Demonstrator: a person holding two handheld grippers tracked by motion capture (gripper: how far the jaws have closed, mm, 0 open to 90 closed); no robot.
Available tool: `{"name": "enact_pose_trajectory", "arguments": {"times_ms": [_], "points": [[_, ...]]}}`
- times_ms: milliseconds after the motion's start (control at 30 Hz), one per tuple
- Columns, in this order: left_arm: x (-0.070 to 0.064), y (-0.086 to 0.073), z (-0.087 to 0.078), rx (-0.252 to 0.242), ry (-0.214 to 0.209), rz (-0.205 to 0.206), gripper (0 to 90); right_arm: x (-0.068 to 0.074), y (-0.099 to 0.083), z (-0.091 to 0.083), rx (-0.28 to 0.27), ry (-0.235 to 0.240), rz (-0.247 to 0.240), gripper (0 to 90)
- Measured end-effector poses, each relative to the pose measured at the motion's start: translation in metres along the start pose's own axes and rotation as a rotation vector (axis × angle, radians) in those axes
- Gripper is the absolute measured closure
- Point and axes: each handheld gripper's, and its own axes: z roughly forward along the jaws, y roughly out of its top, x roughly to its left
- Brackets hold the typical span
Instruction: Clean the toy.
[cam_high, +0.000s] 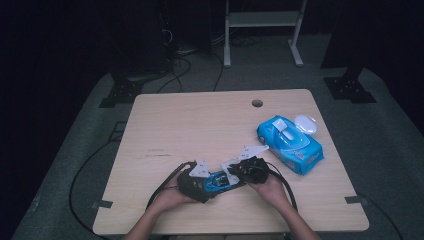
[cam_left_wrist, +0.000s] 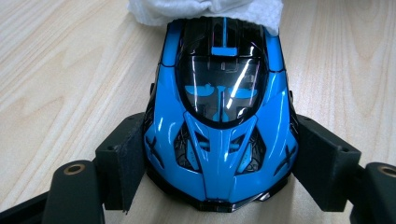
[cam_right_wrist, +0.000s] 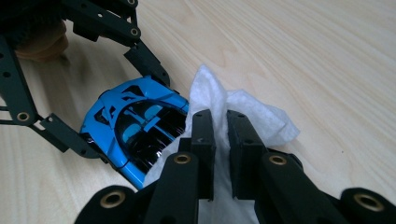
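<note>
A light wooden table (cam_high: 200, 125) with pale grain and rounded corners carries everything. A round cable hole (cam_high: 257, 103) is cut near its far edge, well beyond the two grippers. A blue toy sports car (cam_high: 218, 180) sits on the tabletop between the left gripper (cam_high: 196, 181) and the right gripper (cam_high: 243, 169), close to the near edge. A blue pack of wet wipes (cam_high: 290, 143), its white lid (cam_high: 305, 123) flipped open, lies just beyond and to the right of the right gripper. Small dark print (cam_high: 159, 153) marks the wood beyond the left gripper.
</note>
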Motion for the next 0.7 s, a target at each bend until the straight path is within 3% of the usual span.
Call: {"name": "enact_pose_trajectory", "arguments": {"times_ms": [67, 133, 167, 267, 400, 433, 467, 533, 633, 700], "points": [[0.0, -0.001, 0.0, -0.001, -0.007, -0.001, 25.1, -0.006, -0.002, -0.002, 0.003, 0.018, 0.038, 81.3], [0.001, -0.002, -0.001, -0.009, -0.02, -0.008, 22.6, -0.009, -0.004, -0.002, 0.002, 0.02, 0.045, 81.3], [0.004, -0.004, -0.004, -0.008, -0.042, -0.025, 21.4, -0.015, -0.008, -0.004, -0.007, 0.027, 0.079, 81.3], [0.005, -0.006, -0.005, -0.009, -0.046, -0.02, 23.0, -0.017, -0.009, -0.006, -0.013, 0.029, 0.094, 81.3], [0.003, -0.004, -0.005, 0.001, -0.029, -0.006, 23.2, -0.006, -0.006, -0.005, -0.022, 0.024, 0.059, 81.3], [0.002, -0.004, -0.004, -0.003, -0.028, -0.015, 23.1, 0.006, -0.003, -0.005, -0.021, 0.006, -0.005, 81.2], [0.001, -0.004, -0.004, 0.004, -0.013, 0.007, 24.5, 0.009, -0.002, -0.005, -0.026, 0.018, -0.012, 81.2], [0.001, -0.004, -0.004, 0.002, -0.014, 0.004, 25.0, 0.017, -0.001, -0.003, -0.023, 0.018, -0.033, 81.1], [0.001, -0.005, -0.005, 0.0, -0.015, 0.004, 25.1, 0.02, -0.001, -0.003, -0.022, 0.016, -0.043, 81.0], [0.001, -0.005, -0.004, 0.0, -0.014, 0.004, 25.2, 0.013, 0.0, -0.008, -0.025, 0.025, -0.028, 81.2]]}}
